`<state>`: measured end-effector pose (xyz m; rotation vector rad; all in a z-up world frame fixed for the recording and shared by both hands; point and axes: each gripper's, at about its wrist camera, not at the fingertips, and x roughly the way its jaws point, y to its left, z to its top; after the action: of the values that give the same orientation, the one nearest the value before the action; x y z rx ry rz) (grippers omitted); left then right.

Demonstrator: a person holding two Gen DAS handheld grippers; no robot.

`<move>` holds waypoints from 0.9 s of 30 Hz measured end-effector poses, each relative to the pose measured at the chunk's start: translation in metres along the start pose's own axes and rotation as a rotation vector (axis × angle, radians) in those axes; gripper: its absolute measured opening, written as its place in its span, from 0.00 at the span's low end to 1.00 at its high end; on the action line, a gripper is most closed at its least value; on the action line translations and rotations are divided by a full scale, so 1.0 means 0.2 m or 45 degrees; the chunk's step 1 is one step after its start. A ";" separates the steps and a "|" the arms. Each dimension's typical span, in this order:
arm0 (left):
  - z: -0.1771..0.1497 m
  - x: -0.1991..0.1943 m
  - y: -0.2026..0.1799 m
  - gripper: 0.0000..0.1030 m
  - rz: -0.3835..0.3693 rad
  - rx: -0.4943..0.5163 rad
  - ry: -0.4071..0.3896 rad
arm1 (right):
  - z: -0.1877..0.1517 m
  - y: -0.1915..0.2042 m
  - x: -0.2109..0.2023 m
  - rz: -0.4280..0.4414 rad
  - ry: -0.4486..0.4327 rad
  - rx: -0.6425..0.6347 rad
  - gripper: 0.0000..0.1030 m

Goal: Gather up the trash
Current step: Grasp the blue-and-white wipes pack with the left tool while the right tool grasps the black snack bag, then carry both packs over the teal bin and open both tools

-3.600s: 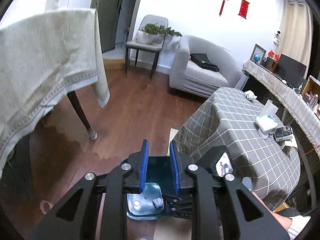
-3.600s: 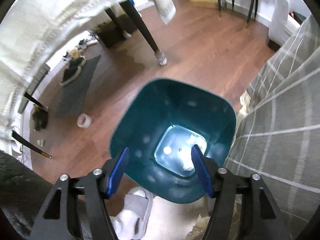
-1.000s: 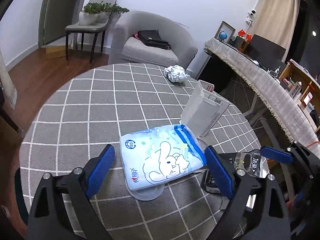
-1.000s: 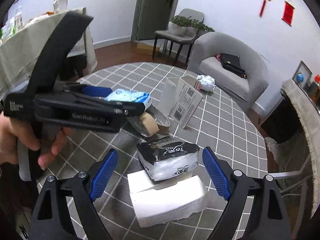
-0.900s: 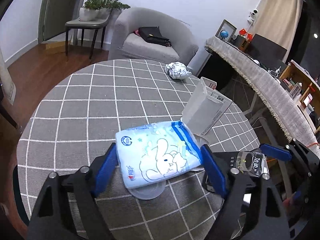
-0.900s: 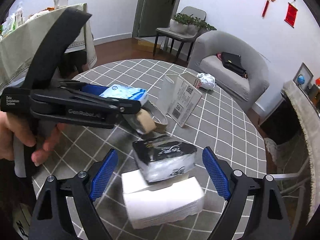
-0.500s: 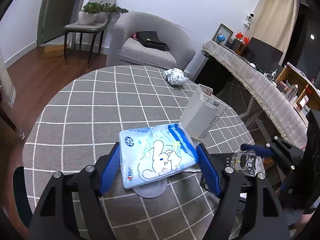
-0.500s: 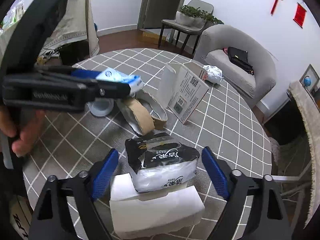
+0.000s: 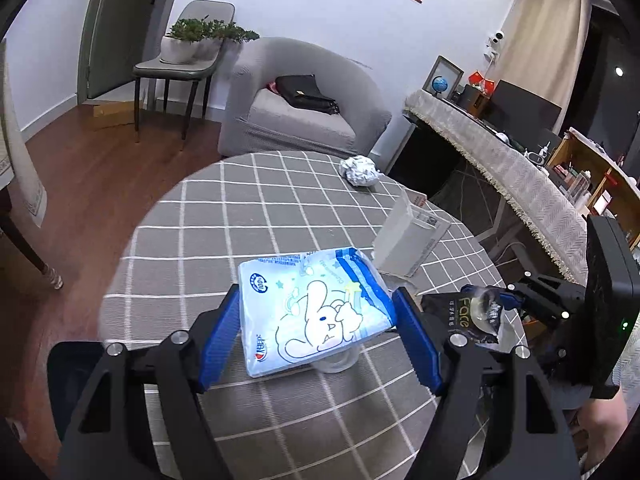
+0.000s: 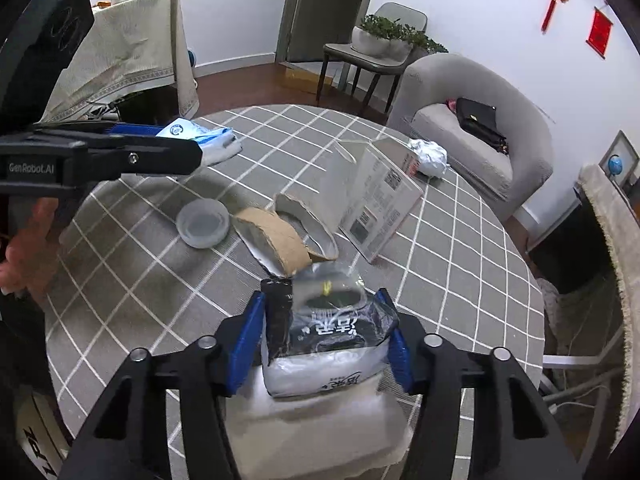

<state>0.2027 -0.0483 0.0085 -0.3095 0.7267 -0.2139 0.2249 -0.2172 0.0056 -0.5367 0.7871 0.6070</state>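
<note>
A light blue tissue pack with a rabbit print hangs above the round checked table, and my left gripper is shut on its two sides. From the right wrist view that same blue pack is lifted at the upper left. My right gripper has its jaws closing, with both pads against a black tissue pack. The black pack lies on a white tissue pack. In the left wrist view the black pack sits at the right, beside a hand.
On the table lie a clear plastic lid, a crushed cardboard tape roll, an open white carton and a crumpled foil ball. A dark bin edge shows past the table's near left. A grey armchair stands beyond.
The left jaws narrowed onto the blue pack and lifted it off the plastic lid. The right jaws drew in from wide apart onto the black pack.
</note>
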 end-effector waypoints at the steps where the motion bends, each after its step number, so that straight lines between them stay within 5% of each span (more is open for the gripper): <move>1: 0.00 -0.02 0.02 0.74 0.002 -0.002 -0.005 | 0.01 0.00 -0.01 -0.008 -0.007 0.001 0.52; 18: -0.01 -0.29 0.31 0.74 0.069 -0.064 -0.046 | 0.09 0.14 -0.22 0.022 -0.132 0.140 0.51; 27: -0.08 -0.39 0.49 0.74 0.201 -0.029 -0.028 | 0.24 0.36 -0.17 0.129 -0.180 0.233 0.51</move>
<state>0.1432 0.0636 0.0118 -0.2743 0.7284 -0.0528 0.1809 -0.1465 0.0443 -0.2841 0.7299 0.6517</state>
